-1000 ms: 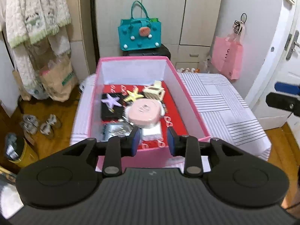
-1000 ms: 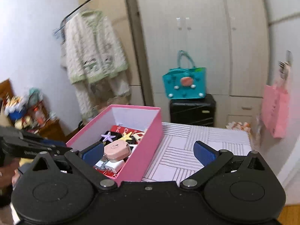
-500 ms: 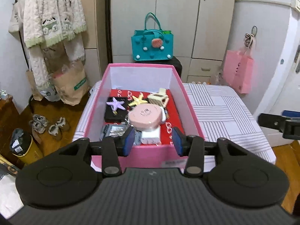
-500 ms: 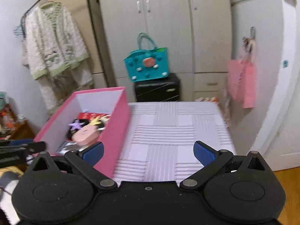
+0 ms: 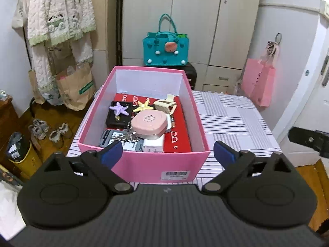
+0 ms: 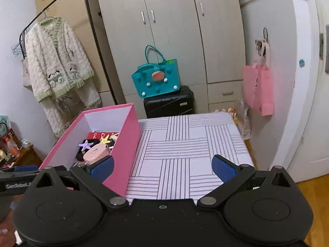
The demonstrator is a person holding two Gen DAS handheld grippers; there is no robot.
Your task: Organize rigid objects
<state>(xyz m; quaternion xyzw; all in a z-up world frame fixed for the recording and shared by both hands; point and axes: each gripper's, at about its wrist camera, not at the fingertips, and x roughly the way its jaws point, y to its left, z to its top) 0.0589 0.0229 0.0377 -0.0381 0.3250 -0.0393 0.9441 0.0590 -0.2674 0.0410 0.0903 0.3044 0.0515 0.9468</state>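
Pink box (image 5: 144, 165) sits at the left of the striped table (image 6: 191, 150), holding starfish clips, a pink case (image 5: 149, 123) and chargers. Left gripper (image 5: 167, 152) and right gripper (image 6: 162, 166) both gape, empty. Advice: withdraw level and clear of the near rim.

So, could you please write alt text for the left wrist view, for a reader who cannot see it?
An open pink box on a striped tablecloth holds small items: a round pink case, purple starfish clip, yellow starfish clip and cream hair claw. The left gripper is open and empty in front of the box.
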